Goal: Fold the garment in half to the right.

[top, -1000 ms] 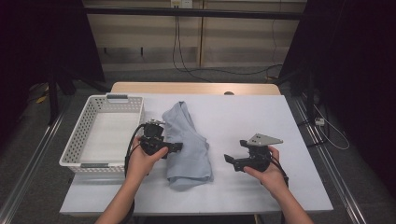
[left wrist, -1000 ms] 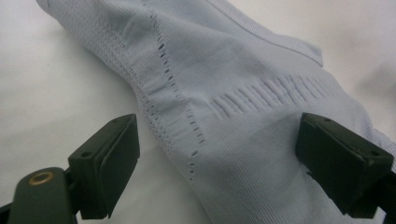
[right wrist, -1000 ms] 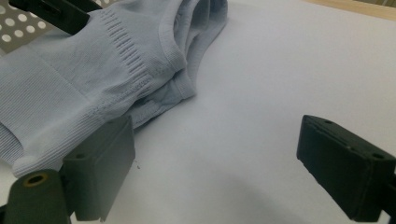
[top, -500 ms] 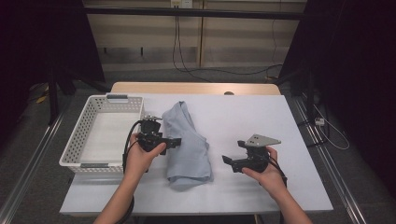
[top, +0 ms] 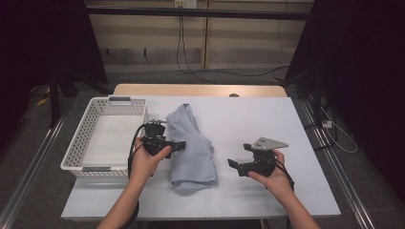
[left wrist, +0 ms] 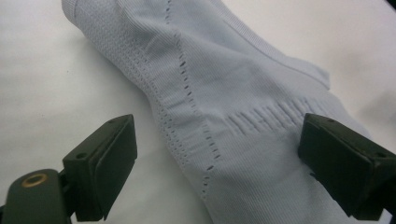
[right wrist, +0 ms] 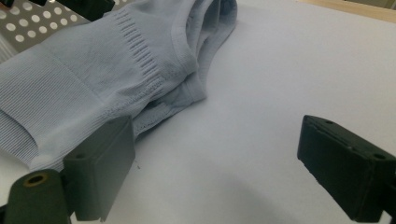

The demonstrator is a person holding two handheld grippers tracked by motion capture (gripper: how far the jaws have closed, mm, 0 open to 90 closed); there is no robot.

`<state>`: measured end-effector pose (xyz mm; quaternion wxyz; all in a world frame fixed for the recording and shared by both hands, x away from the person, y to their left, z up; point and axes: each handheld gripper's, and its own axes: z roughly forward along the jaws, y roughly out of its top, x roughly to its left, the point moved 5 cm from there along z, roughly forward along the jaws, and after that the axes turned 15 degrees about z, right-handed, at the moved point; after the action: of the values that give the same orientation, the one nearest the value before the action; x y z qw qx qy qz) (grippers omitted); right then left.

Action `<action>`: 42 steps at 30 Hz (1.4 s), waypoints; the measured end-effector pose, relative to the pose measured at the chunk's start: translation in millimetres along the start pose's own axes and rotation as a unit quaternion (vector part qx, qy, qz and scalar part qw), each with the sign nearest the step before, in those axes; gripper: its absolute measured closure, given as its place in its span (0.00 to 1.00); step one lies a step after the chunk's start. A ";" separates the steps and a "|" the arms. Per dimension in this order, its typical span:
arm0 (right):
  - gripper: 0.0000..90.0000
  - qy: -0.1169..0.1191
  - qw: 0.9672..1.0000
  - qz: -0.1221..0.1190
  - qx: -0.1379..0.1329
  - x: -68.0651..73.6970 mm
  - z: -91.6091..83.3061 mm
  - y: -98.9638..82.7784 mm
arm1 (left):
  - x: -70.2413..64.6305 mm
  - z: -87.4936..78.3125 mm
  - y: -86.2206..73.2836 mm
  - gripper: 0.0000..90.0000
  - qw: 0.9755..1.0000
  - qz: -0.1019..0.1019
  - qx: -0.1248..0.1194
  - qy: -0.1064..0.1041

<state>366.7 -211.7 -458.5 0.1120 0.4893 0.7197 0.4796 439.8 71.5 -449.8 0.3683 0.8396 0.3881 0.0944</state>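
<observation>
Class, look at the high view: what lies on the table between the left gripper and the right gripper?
In the high view, the pale blue garment lies between the left gripper and the right gripper, with a bare stretch of white table beside the right one.

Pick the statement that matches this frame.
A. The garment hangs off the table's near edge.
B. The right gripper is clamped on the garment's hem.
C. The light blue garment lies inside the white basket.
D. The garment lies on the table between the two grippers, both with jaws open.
D. The light blue garment lies flat on the table, right of the white basket, with the left gripper at its left edge and the right gripper apart from it; each gripper view shows its jaws spread wide with nothing between them.
</observation>
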 end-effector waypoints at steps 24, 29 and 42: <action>0.12 0.004 1.000 -0.002 0.005 0.0 0.9 -2.6 | 2.3 26.0 -18.8 0.14 0.999 -0.026 0.038 0.004; 0.12 0.005 1.000 -0.002 0.005 0.3 0.7 -2.8 | 2.1 26.2 -19.5 0.14 0.999 -0.032 0.037 0.004; 0.12 0.005 1.000 -0.005 0.007 0.9 1.1 -3.4 | -6.3 26.9 -20.7 0.36 0.997 -0.072 0.012 -0.032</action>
<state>364.9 -210.5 -461.5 0.1079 0.4840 0.7260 0.4765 435.3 61.1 -482.5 0.3757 0.8165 0.4368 0.0360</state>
